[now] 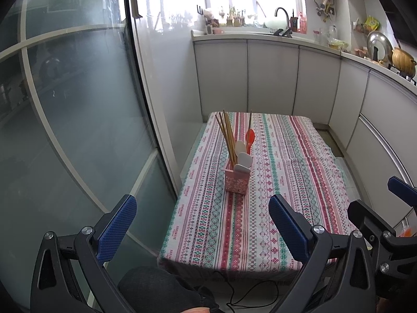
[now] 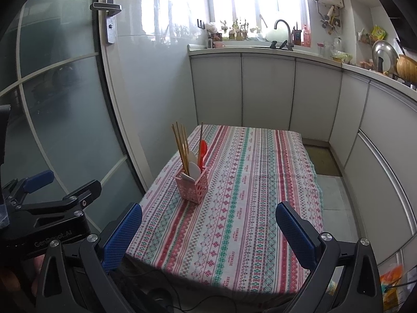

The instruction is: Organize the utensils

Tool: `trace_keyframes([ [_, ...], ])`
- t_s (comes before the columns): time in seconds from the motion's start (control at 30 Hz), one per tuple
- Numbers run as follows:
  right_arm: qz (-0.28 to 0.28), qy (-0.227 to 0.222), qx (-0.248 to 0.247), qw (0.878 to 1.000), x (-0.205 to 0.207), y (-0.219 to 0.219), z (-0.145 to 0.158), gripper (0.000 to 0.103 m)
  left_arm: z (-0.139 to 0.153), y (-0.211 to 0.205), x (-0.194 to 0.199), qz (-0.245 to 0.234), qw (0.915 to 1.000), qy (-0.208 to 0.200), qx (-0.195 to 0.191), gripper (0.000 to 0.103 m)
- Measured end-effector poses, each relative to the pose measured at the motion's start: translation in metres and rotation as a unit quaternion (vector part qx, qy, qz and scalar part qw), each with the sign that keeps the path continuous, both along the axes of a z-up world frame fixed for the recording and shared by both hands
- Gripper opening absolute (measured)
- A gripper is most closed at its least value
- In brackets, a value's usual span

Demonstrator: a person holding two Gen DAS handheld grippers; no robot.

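Observation:
A pink lattice utensil holder (image 1: 237, 180) (image 2: 193, 186) stands upright on the patterned tablecloth (image 1: 273, 195) (image 2: 247, 195). It holds several wooden chopsticks (image 1: 227, 135) (image 2: 181, 147), white spoons (image 1: 243, 157) (image 2: 193, 168) and a red spoon (image 1: 250, 137) (image 2: 203, 148). My left gripper (image 1: 203, 224) is open and empty, held back above the table's near edge. My right gripper (image 2: 208, 234) is open and empty, also short of the holder. Each gripper shows at the edge of the other's view.
A frosted glass door (image 1: 78, 117) with a handle (image 2: 108, 18) stands on the left. White cabinets (image 2: 265, 91) with a sink tap (image 2: 282, 31) and cluttered counter wrap the back and right. A black cable (image 1: 247, 294) lies on the floor below the table.

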State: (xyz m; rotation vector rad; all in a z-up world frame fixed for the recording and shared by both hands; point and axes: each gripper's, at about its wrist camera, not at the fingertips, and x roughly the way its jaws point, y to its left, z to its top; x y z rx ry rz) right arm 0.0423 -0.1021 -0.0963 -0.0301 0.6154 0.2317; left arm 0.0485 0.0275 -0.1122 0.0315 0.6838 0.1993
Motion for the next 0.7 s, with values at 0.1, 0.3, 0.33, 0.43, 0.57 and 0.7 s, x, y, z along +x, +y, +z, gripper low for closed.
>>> trace_keyframes([
  [0.1,-0.002,-0.002,-0.001,1.0,0.0,0.0,0.002,0.103,0.003,-0.002,-0.001,-0.001,1.0,-0.002,0.0,0.102],
  [0.3,-0.004,-0.005,-0.001,1.0,-0.002,-0.001,0.006,0.103,0.007,-0.005,-0.002,-0.003,1.0,-0.006,-0.001,0.102],
  [0.33,-0.004,-0.006,-0.001,1.0,-0.002,-0.001,0.006,0.103,0.007,-0.006,-0.002,-0.003,1.0,-0.006,-0.001,0.102],
  [0.43,-0.005,-0.007,-0.002,1.0,-0.002,-0.001,0.007,0.103,0.01,-0.007,-0.002,-0.004,1.0,-0.008,-0.001,0.102],
  [0.57,-0.008,-0.011,-0.003,1.0,-0.003,-0.001,0.012,0.103,0.016,-0.009,-0.003,-0.005,0.9999,-0.015,-0.001,0.102],
  [0.7,-0.014,-0.014,-0.005,1.0,-0.005,-0.004,0.017,0.103,0.018,-0.009,-0.003,-0.008,0.9998,-0.016,-0.002,0.102],
])
